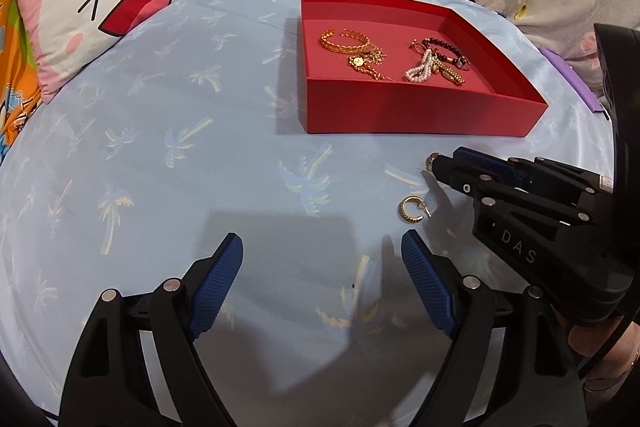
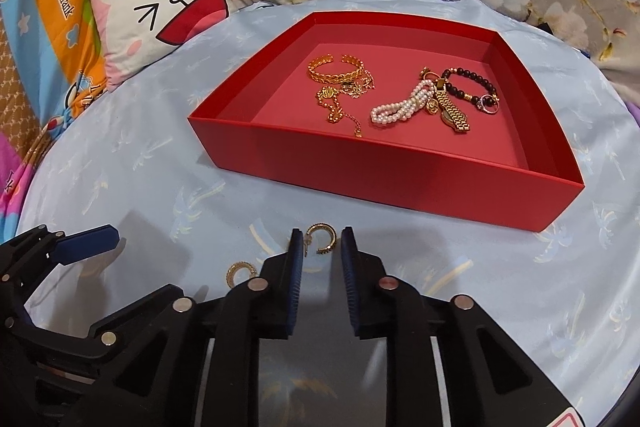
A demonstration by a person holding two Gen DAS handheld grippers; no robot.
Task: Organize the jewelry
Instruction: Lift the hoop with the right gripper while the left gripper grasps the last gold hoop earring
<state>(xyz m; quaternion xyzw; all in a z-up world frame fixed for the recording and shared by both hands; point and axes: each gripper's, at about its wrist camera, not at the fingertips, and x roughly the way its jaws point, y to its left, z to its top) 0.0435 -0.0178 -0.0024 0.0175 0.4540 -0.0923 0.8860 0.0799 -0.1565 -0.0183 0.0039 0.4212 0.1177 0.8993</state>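
Item: gold hoop earring [image 2: 320,239] | we find it between right gripper [image 2: 321,247] tips, seemingly ungripped | red tray [image 2: 400,183] beyond | left gripper [image 1: 322,259] agape, empty

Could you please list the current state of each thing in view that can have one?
red box: open, no lid, holding jewelry.
left gripper: open, empty.
right gripper: narrowly open around a gold hoop earring, pads not visibly pressing it.
second hoop earring: loose on the cloth.
gold cuff bracelet: in the box.
pearl bracelet: in the box.
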